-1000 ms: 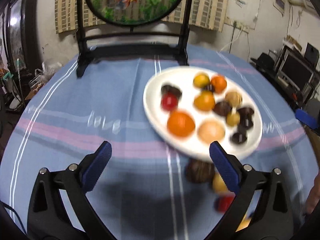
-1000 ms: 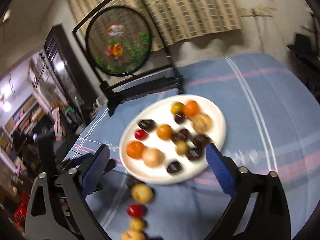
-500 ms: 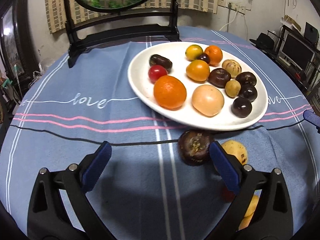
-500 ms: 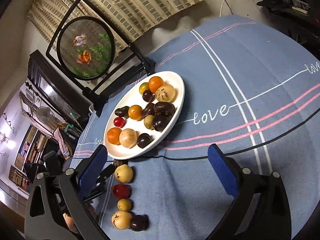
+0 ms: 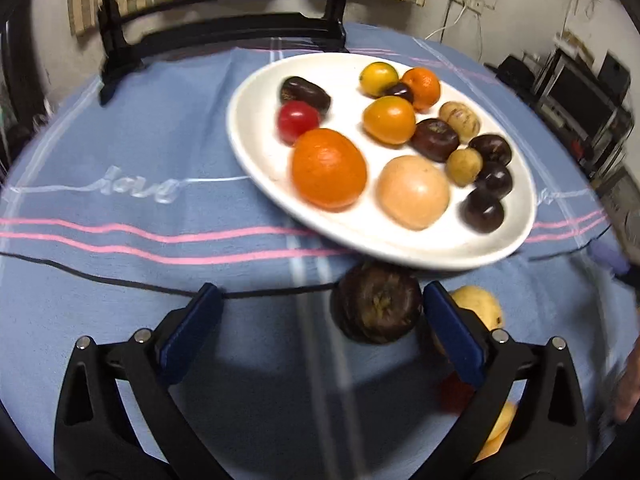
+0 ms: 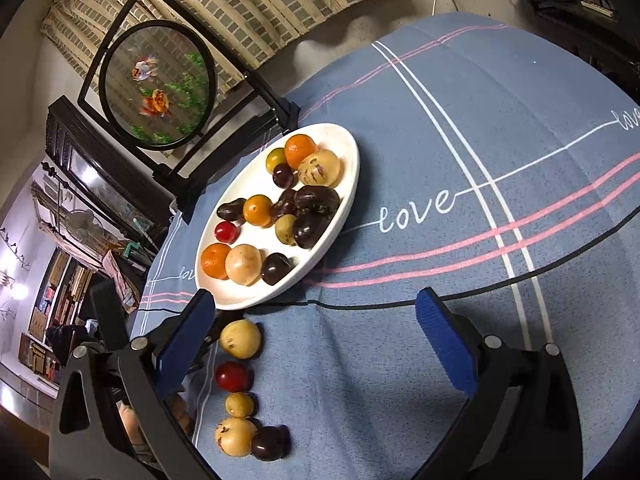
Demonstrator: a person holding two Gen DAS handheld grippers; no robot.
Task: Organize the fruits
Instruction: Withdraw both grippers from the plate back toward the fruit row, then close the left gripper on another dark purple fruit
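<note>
A white oval plate [image 5: 256,144] [image 6: 348,184] on the blue cloth carries several fruits, among them a big orange [image 5: 328,169] and a pale peach-coloured fruit [image 5: 414,192]. Just in front of its near rim a dark brown fruit [image 5: 378,308] lies on the cloth, right beside the inner face of my left gripper's [image 5: 318,330] right finger; that gripper is open and holds nothing. A row of loose fruits runs toward me: a yellow one [image 6: 240,338], a red one [image 6: 233,376], and more below. My right gripper [image 6: 314,344] is open over bare cloth right of that row.
A black-framed round goldfish screen [image 6: 158,84] stands behind the plate at the table's back. The cloth [image 6: 500,160] right of the plate is bare. A person's hand [image 5: 628,380] shows at the right edge of the left wrist view. Furniture and shelves surround the table.
My left gripper has moved in closer toward the dark brown fruit, which now sits larger between its fingers. The right gripper shifted slightly nearer the row of loose fruits.
</note>
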